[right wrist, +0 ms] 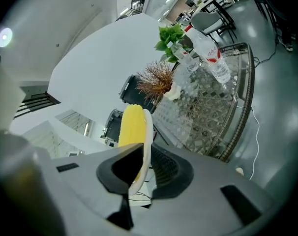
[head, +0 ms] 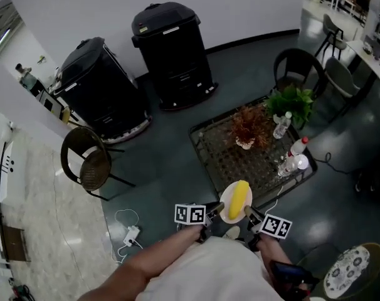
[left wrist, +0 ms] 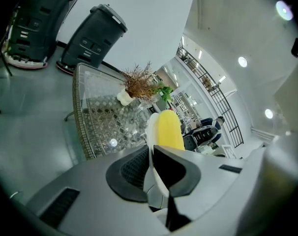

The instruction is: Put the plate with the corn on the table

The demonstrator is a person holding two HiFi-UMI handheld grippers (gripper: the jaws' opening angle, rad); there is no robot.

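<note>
The left gripper [head: 215,212] and right gripper [head: 249,214] are each nearly closed on an opposite rim of the plate [head: 229,209]. They hold it, with the corn [head: 238,197] on it, in the air at the near edge of the glass table [head: 202,155]. On the table a dried plant [head: 246,128] stands far from the plate, and bottles [head: 295,162] line the right edge beside a green plant [head: 293,102]. The table's near-left part is bare. A chair [head: 86,158] and two black bins [head: 171,49] stand to the left across open floor.
</note>
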